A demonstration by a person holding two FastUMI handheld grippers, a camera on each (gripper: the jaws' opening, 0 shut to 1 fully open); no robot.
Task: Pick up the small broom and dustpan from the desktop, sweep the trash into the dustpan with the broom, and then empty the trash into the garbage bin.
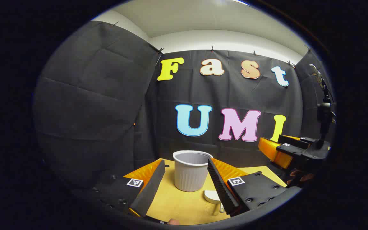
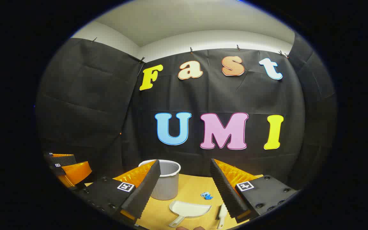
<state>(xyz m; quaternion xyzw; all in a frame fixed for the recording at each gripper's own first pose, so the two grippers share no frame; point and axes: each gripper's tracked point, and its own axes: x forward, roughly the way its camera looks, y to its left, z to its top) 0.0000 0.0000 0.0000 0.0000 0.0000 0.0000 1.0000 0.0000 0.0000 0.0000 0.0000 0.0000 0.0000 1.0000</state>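
We hold both grippers level above the yellow desktop (image 2: 190,187), the left gripper (image 1: 185,183) and right gripper (image 2: 185,190) both spread and empty. The white dustpan (image 2: 190,209) lies flat, handle pointing toward us; the small broom (image 2: 221,215) lies lengthwise beside it, near the grey bin (image 2: 168,182) and blue trash (image 2: 206,195).

yellow desktop (image 2: 190,188), white ceiling (image 2: 184,22), black stand (image 1: 324,118) at the side

I'm holding my left black-and-orange two-finger gripper (image 1: 185,183) and the matching right gripper (image 2: 184,187) up, fingers spread wide, gripping nothing.
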